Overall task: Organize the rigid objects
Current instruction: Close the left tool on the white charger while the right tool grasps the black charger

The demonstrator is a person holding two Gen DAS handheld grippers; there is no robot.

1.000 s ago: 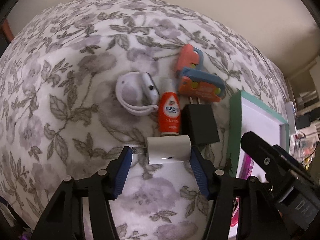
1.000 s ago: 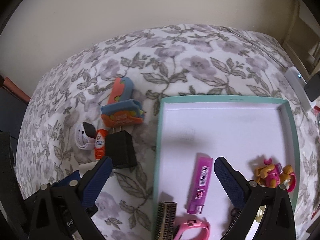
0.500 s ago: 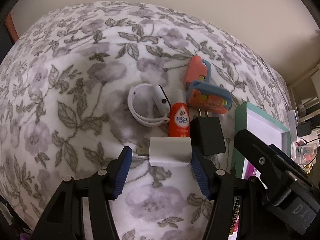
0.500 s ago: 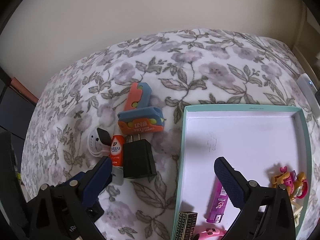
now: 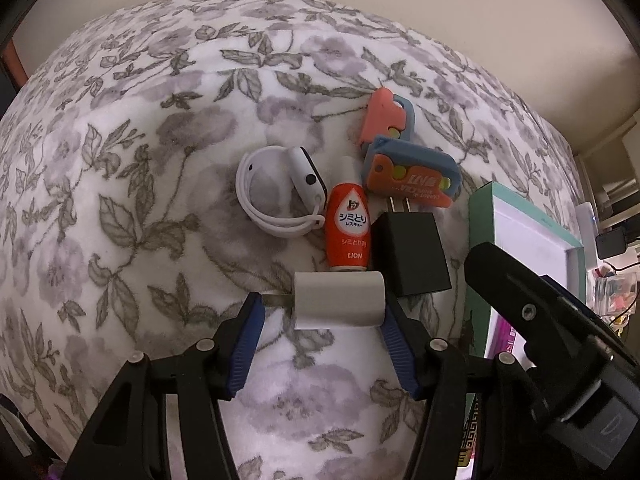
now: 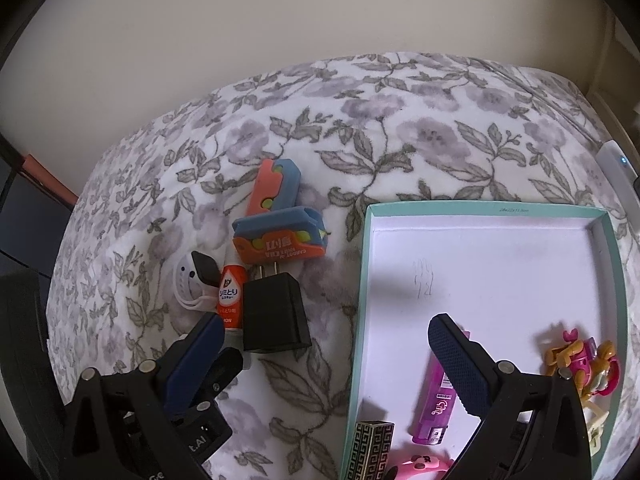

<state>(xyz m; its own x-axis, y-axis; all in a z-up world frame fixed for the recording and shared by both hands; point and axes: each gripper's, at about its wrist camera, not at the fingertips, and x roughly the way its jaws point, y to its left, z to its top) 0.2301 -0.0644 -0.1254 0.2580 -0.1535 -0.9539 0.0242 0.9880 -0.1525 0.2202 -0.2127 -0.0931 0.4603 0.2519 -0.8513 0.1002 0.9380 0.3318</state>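
On the floral bedspread (image 5: 120, 208) lie 6 loose things: 2 orange-and-blue carrot knife toys (image 5: 412, 178) at the far side, 1 white smartwatch (image 5: 280, 196) to the left, 1 red stain-remover bottle (image 5: 347, 232), and 2 plug adapters, 1 black (image 5: 412, 256) and 1 white (image 5: 339, 306) nearest. To the right, 1 teal-rimmed tray (image 6: 480, 208) holds 4 clear items: 1 purple lighter (image 6: 438, 404), 1 black-and-gold patterned lighter (image 6: 370, 450), 1 pink toy (image 6: 420, 466), 1 pink-and-orange figure (image 6: 580, 360).
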